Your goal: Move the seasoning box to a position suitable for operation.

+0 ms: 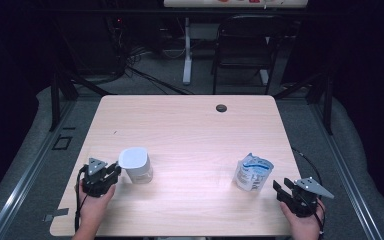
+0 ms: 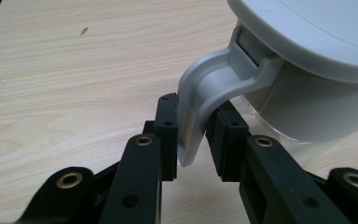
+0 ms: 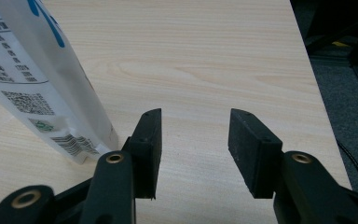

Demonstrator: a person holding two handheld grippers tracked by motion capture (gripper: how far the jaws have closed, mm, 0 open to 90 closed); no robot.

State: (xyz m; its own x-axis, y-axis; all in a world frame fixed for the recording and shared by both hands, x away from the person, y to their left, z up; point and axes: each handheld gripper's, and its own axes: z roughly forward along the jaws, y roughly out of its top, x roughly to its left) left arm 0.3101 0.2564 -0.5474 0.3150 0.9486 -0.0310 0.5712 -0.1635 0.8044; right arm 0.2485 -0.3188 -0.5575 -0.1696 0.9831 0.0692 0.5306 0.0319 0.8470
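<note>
On the bench's near left part stands an upright white jug, lid on, handle pointing toward the left tool, which grips it. Near right, the right tool stands open beside an upright printed pouch, contents hidden.

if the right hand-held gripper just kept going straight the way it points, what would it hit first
Probably nothing: between the open jaws of the right hand-held gripper lies bare table up to its far edge. The printed pouch stands just off to the side; the jaw nearest it might brush it.

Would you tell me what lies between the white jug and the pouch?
Nothing: in the high view, bare table separates the white jug from the pouch.
</note>
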